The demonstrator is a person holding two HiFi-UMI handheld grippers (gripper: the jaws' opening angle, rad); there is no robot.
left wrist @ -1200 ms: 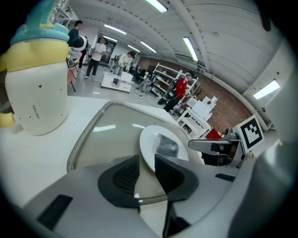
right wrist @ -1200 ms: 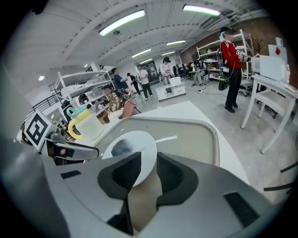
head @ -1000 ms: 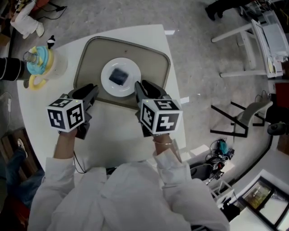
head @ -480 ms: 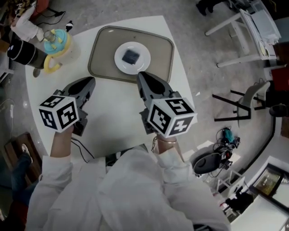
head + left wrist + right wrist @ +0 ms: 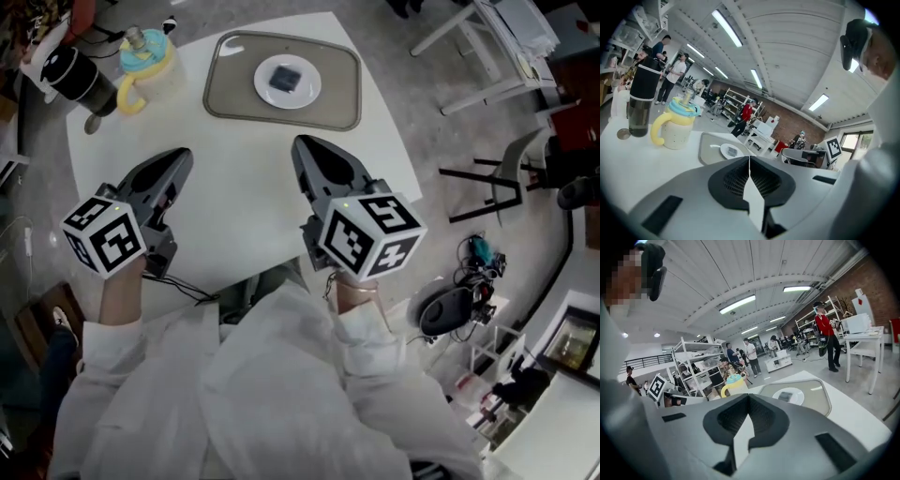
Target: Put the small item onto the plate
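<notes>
- Your left gripper [image 5: 749, 161] has its jaws pressed together, with nothing between them.
- Your right gripper [image 5: 749, 398] is the same: jaws meeting along one thin seam and pinching nothing.
- In the head view both grippers hover over the near part of the white table [image 5: 244, 187], left and right of the middle, with their tips pointing away from you towards the tray.
- The small item [image 5: 286, 79], a dark, flat, square piece, lies on the round white plate [image 5: 310, 94], near its centre.
- That plate sits inside the taupe tray [image 5: 234, 105] with rounded corners, at the far side of the table.
- Neither gripper touches the tray, the plate or the item; both are well apart from them, the right one somewhat nearer.
- A yellow-handled cream jug [image 5: 150, 67] with a light blue lid stands just left of the tray.
- A black tumbler [image 5: 80, 80] stands just beyond the jug, near the table's left edge.
- Your white sleeves [image 5: 225, 394] fill the bottom of the head view.
</notes>
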